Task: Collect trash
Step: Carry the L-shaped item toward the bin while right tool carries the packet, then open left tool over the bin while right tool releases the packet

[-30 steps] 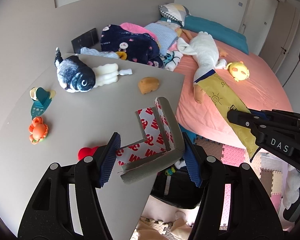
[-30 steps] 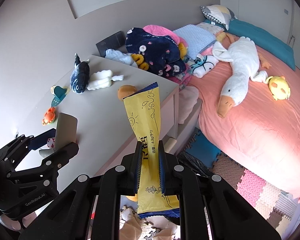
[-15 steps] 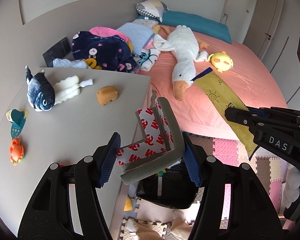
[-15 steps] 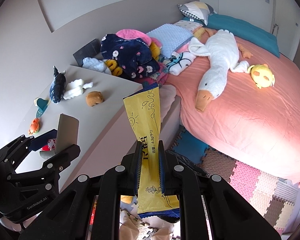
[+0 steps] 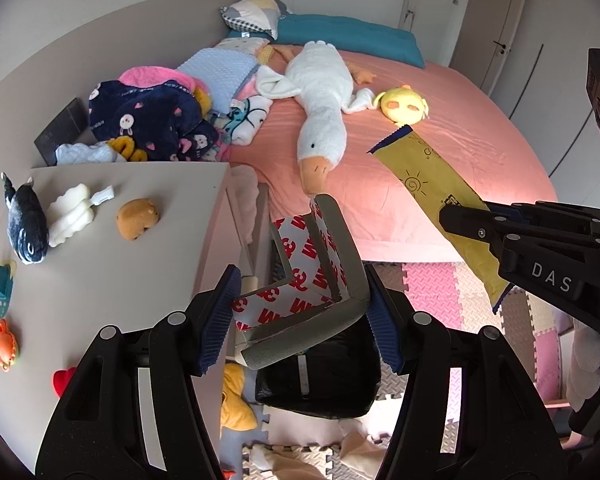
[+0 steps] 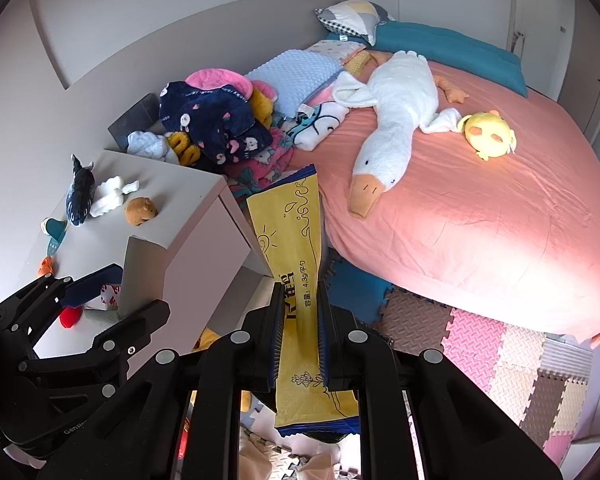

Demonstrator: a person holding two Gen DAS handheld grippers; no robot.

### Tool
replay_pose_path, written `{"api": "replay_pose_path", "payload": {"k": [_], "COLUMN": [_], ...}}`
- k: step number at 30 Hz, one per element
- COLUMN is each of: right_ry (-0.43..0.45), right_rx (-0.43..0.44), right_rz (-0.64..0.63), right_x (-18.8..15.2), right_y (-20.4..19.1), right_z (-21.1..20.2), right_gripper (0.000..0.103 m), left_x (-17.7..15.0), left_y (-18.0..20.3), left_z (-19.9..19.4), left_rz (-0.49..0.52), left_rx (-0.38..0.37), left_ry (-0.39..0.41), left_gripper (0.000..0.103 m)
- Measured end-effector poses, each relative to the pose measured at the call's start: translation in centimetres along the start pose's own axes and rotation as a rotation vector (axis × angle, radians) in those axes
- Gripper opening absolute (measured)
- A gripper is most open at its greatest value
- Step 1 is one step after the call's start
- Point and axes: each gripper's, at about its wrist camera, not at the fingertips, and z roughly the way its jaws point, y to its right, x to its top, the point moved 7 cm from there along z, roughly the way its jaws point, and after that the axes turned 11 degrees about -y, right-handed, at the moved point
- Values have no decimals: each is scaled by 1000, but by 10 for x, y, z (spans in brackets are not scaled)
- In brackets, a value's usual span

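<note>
A wide bed in a salmon-pink sheet fills the room, sunlight washing its near corner. A long teal pillow lies at its head. Pale walls, white wardrobe doors behind. A grey bedside surface stands alongside; pink and beige foam floor mats below.

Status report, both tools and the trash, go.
Left tool shut on grey corner guard. Right tool shut on yellow wrapper. Black bin below left tool, path clear.
</note>
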Motion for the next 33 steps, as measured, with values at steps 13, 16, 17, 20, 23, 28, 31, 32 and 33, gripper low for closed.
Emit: {"api": "replay_pose_path", "payload": {"k": [13,16,17,20,23,28,31,32,33], "right_ry": [-10,-27,-32,-1,38,45,40,38,35], "right_rx": [-4,2,3,-23,-53,-49,-44,-44,-43], "right_rz": [50,55,60,76,73,75,72,69,66], "right_x": [2,4,5,10,17,22,23,23,22], "right_y": [24,25,25,28,28,28,25,24,23], "right_z": [5,8,8,3,-3,-3,-2,-2,-1], "right_gripper": [16,17,25,64,71,72,72,72,72], "left_x": [12,12,13,16,17,16,13,13,12], "left_y": [19,19,17,7,-5,-16,-18,-19,-20], "left_z": [17,19,19,15,14,14,14,15,15], "left_rz": [57,61,59,39,19,-11,-11,-13,-16], "left_rx": [-19,-30,-27,4,36,39,42,42,42], "left_ry": [-32,-33,-32,2,8,-1,-6,-7,-9], "left_gripper": [60,60,68,96,96,96,96,96,96]}}
